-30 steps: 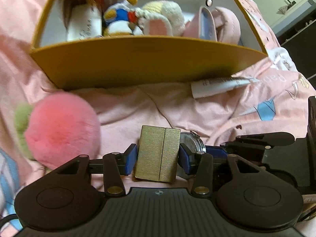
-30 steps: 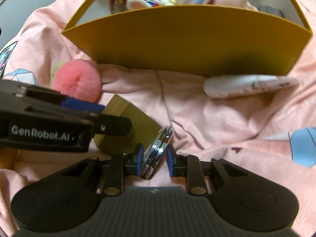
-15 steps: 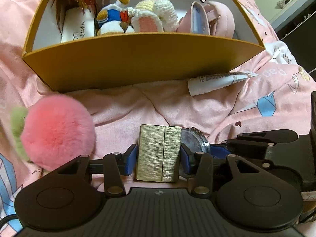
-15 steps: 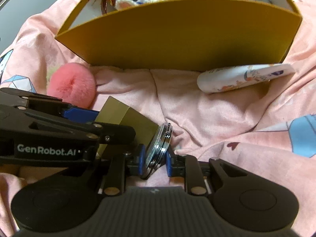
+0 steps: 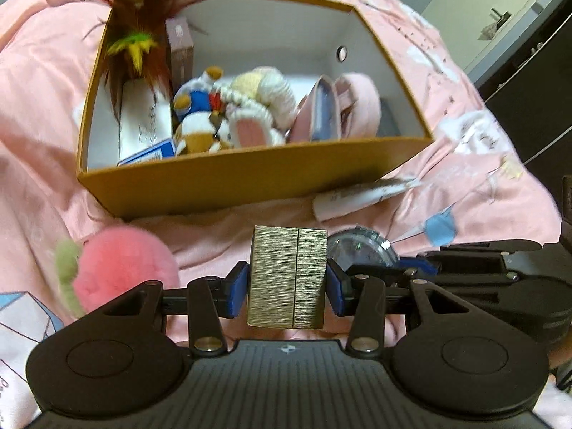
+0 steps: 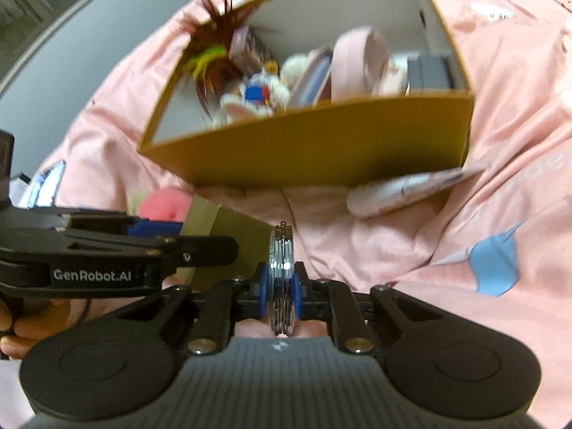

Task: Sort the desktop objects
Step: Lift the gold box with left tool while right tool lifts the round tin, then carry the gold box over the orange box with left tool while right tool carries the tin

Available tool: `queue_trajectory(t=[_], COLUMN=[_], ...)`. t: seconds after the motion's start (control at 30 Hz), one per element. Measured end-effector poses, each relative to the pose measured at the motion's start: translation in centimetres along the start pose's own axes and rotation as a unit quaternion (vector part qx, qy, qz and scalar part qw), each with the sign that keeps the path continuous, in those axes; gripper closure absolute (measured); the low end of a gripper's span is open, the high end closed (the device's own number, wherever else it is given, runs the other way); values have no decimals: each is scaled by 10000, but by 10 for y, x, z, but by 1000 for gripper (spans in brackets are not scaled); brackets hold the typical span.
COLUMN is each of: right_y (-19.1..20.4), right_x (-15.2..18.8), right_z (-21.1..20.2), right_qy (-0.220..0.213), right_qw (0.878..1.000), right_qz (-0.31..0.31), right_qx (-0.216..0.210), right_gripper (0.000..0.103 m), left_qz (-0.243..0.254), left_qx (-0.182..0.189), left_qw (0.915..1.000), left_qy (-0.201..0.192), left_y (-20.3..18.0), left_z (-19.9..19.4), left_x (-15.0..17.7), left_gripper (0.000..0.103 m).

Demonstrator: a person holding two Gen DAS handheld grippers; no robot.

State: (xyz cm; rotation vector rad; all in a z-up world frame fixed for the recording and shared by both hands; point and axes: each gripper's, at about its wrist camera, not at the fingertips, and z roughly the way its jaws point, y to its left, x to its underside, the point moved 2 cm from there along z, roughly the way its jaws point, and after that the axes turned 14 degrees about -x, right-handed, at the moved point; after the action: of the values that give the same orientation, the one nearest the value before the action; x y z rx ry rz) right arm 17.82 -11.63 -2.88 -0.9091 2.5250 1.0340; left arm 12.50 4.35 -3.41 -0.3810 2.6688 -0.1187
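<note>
My left tongs squeeze the gold box, standing tall. My right tongs, just closing, pinch the round mirror edge-on toward 12 o'clock, its face hidden.

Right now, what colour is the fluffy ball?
Pink fluffy ball, clearest in the left wrist view.
</note>
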Motion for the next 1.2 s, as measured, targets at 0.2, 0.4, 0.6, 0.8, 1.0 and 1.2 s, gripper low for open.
queue_trajectory(t=[0.2,0.4,0.6,0.8,1.0,1.2], right_y=[9,23,37,38,26,8], right_x=[-20,-44,-74,-116,-153,-178], right_z=[-36,-63,-77,-78,-61,-32], right_qy=[-486,-986,-1305,-1545,-1581,-1340], right_qw=[9987,9940,9876,9821,9807,9855], right_qz=[-99,-368,-830,-1063,-1151,-1037], right_qx=[-140,-311,-278,-179,-18,38], right_gripper=[88,88,88,88,88,88], left_qz=[-130,-196,-141,-319,-584,-583], left_qx=[99,310,225,187,255,-160], left_qw=[9993,9968,9941,9926,9933,9929], left_qy=[-340,-704,-1050,-1157,-961,-1020], left_y=[1,0,10,30,35,31], left_z=[-26,-49,-67,-69,-37,-1], left_x=[-15,-39,-75,-124,-158,-183], left_gripper=[51,51,51,51,51,51])
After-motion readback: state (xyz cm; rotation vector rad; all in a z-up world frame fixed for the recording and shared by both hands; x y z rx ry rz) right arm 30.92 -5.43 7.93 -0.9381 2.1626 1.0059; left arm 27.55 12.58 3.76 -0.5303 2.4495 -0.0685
